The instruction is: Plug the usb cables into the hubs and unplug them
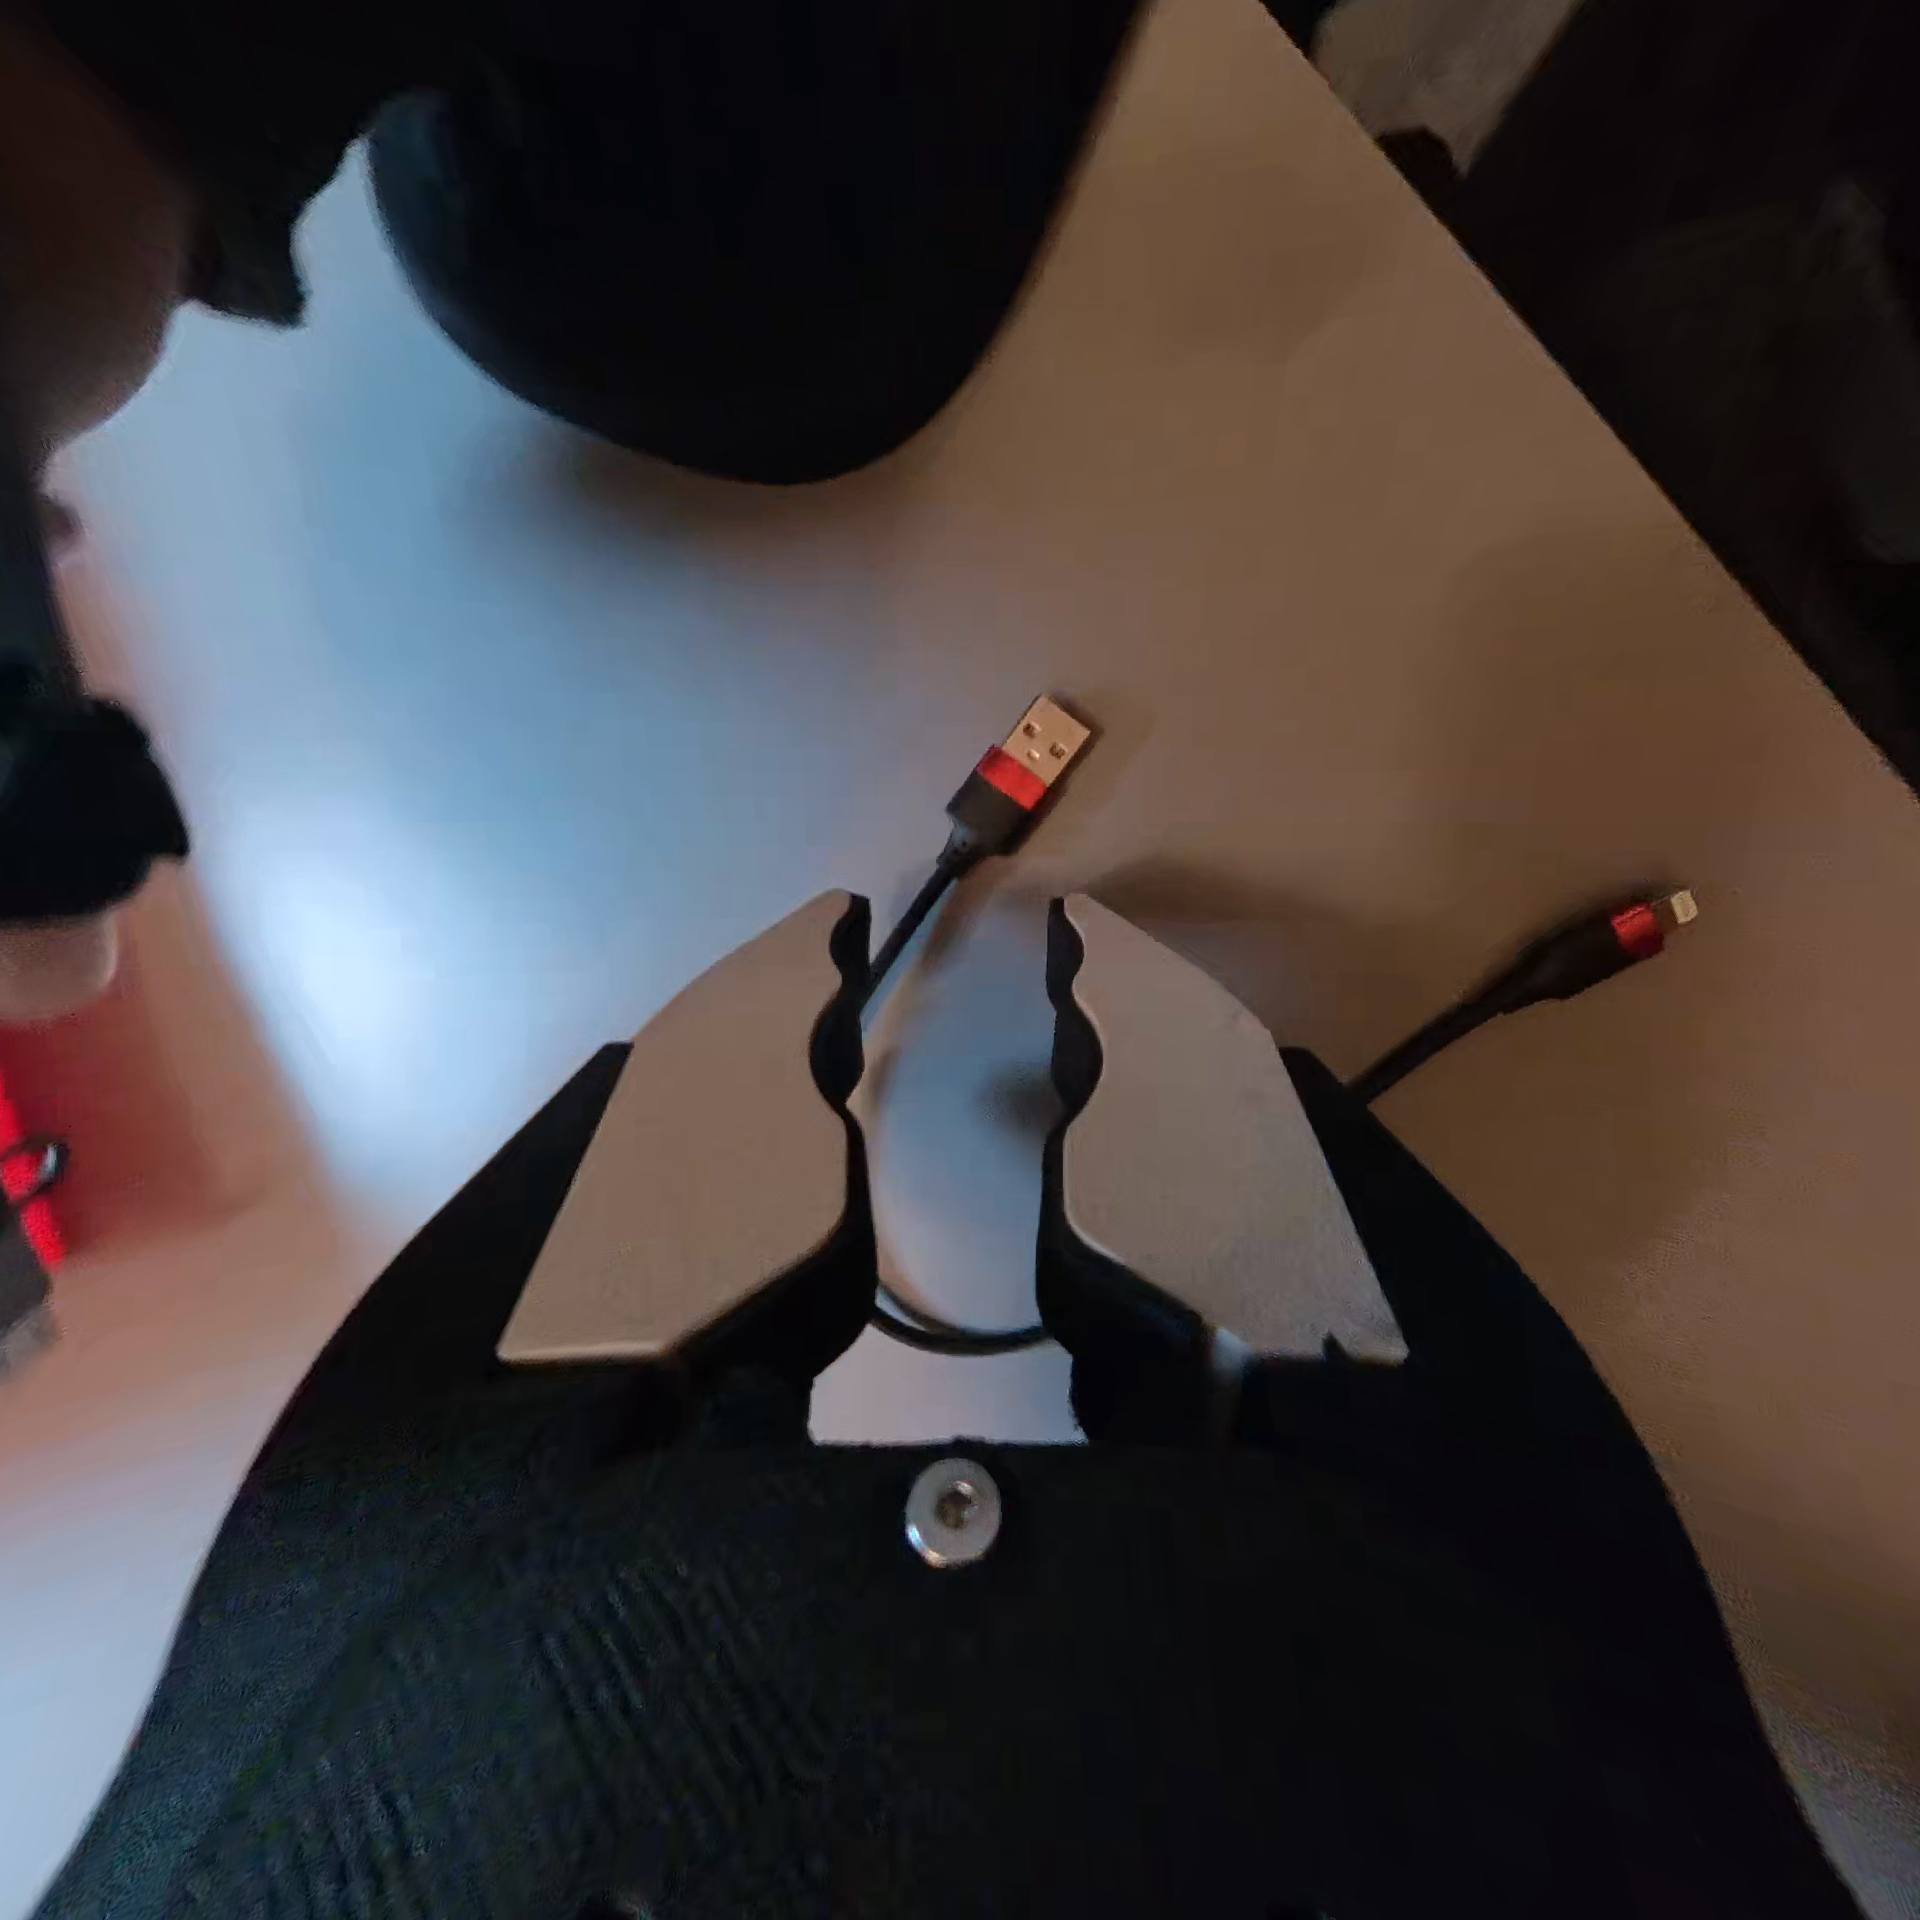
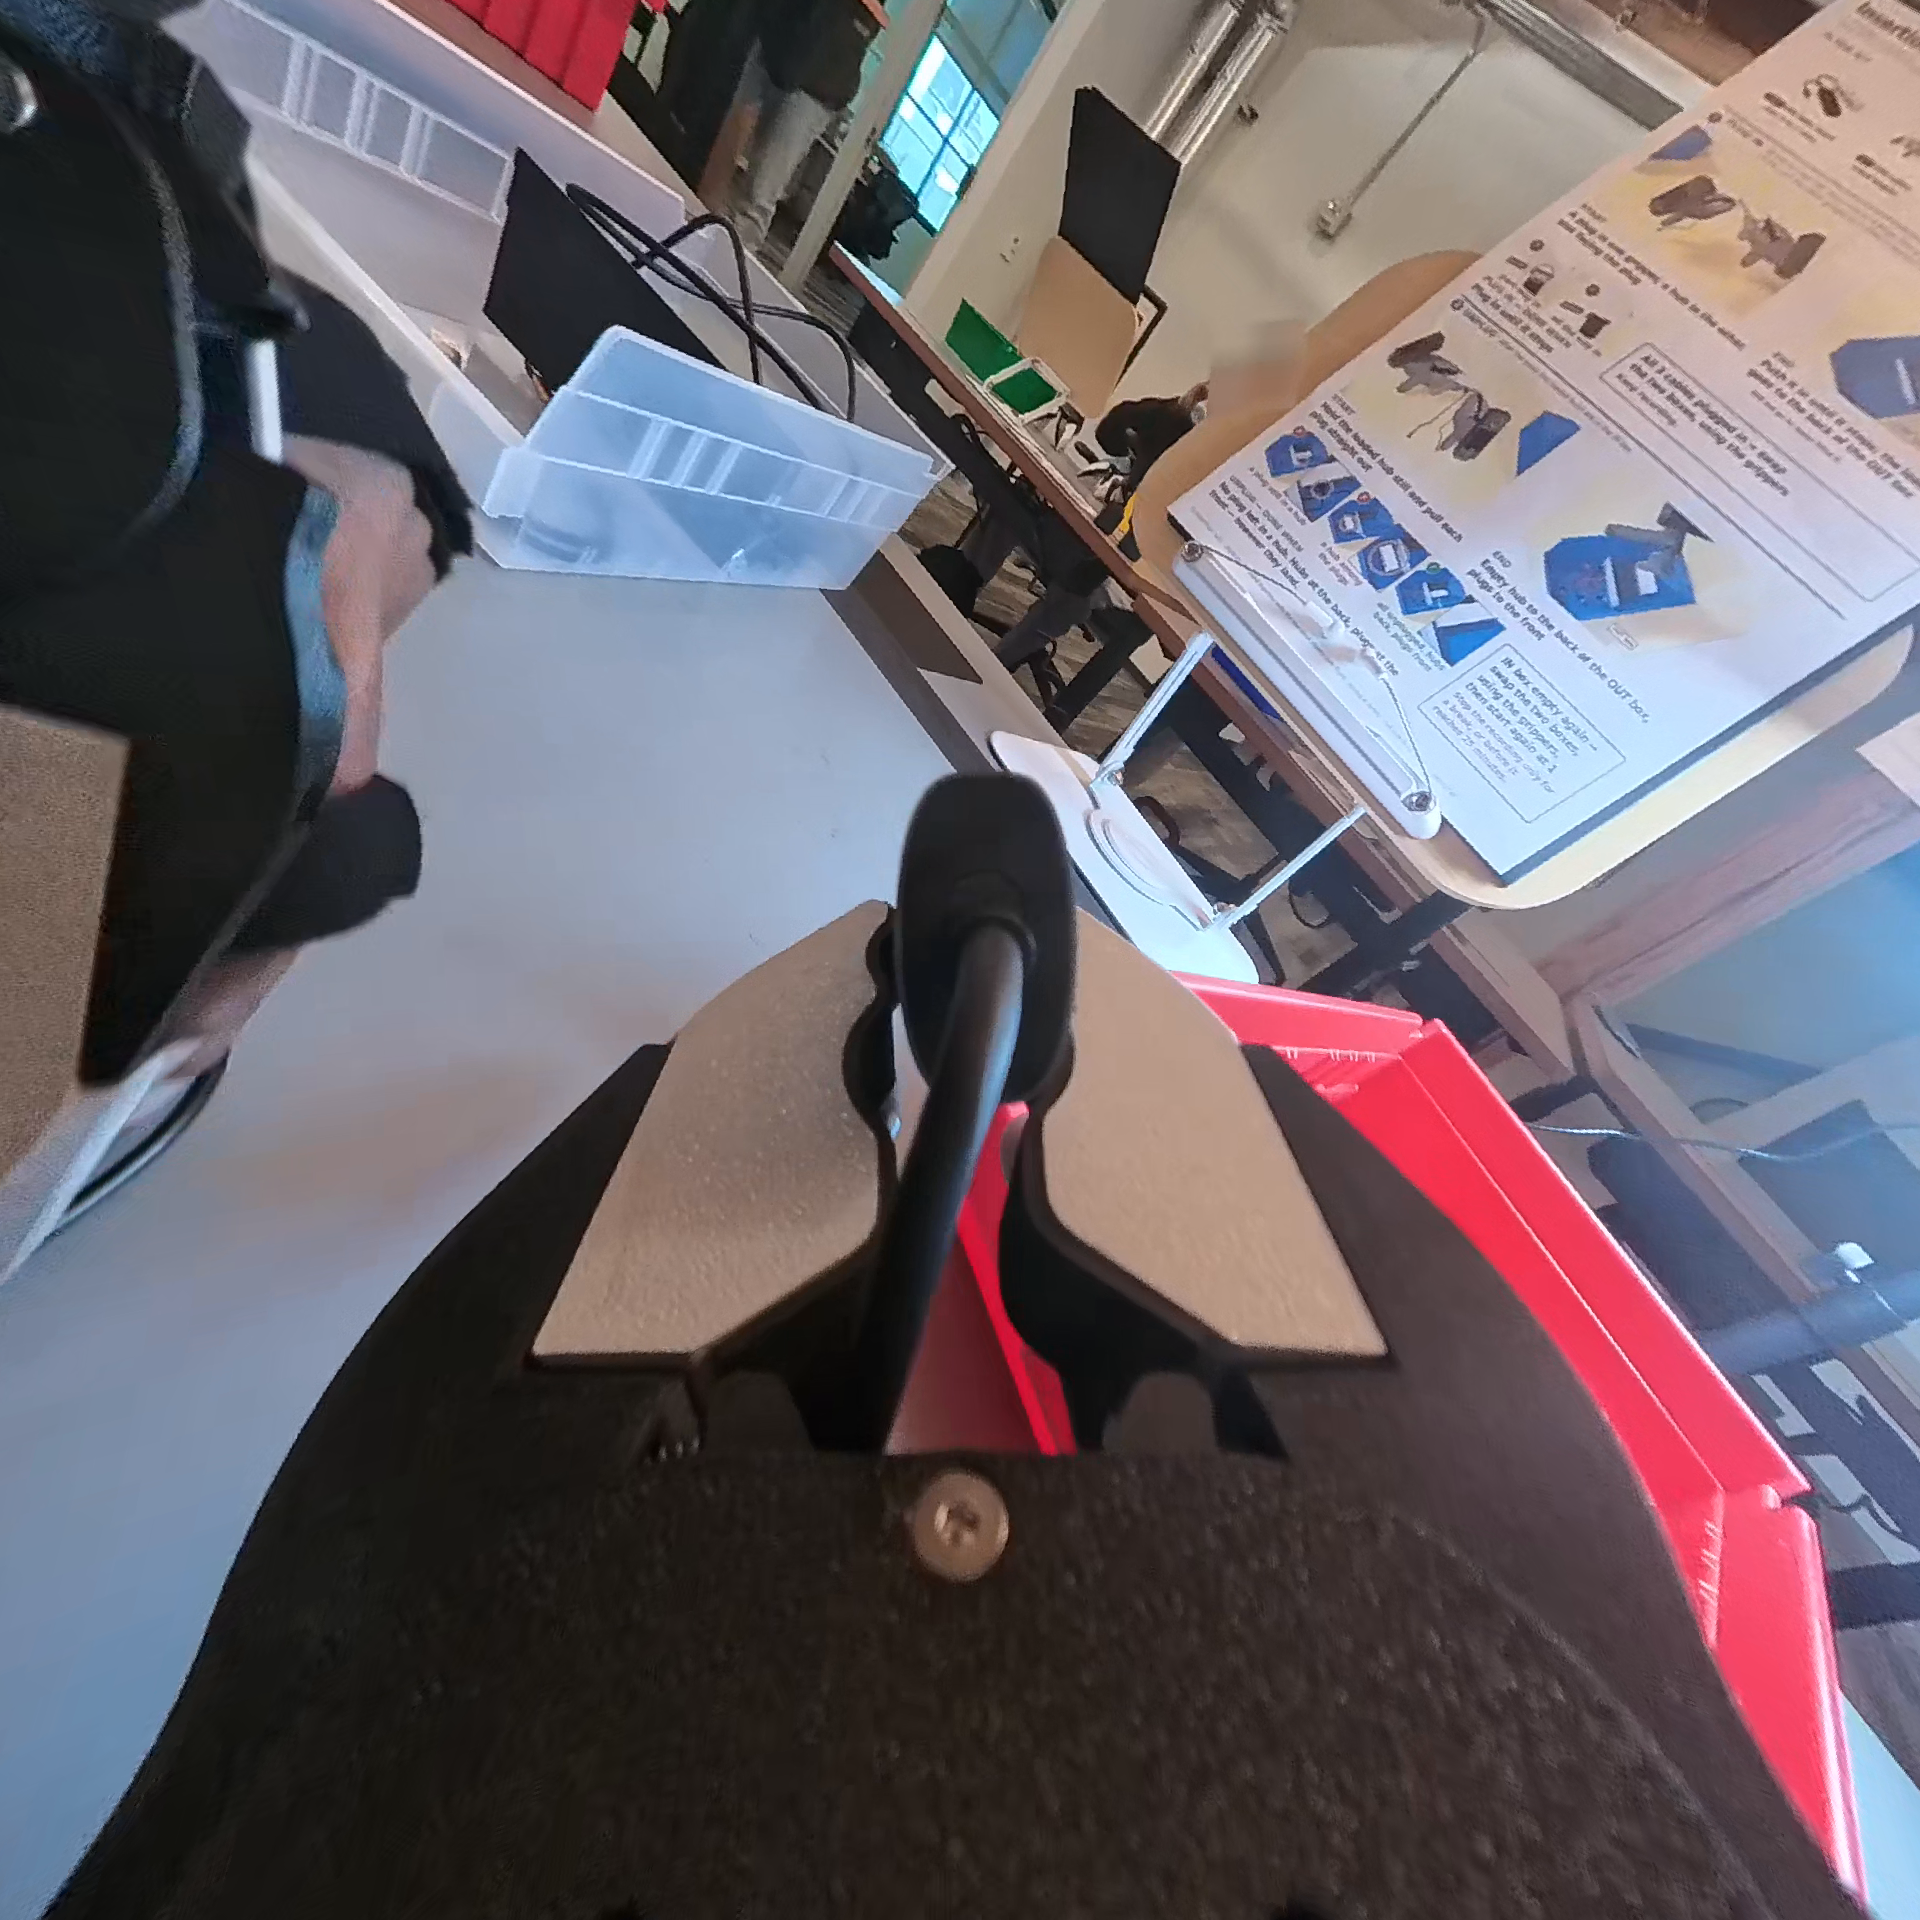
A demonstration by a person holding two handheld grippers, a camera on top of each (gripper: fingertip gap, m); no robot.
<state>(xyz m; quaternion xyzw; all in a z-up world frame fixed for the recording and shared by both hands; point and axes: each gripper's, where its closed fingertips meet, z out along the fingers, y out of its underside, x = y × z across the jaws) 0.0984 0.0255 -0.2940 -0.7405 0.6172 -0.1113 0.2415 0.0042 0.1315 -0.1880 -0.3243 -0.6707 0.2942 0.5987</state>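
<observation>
Between my parted left gripper lay the cable mid-desk; right gripper clamped a hub, aloft for mating.

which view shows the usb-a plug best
The left wrist view: the usb-a plug lies in full sight on the table, just ahead of the open left gripper. The right wrist view does not show it.

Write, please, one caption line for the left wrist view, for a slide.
Open left gripper above a grey table, the red-and-black USB cable running between its fingers, USB-A plug ahead.
</observation>
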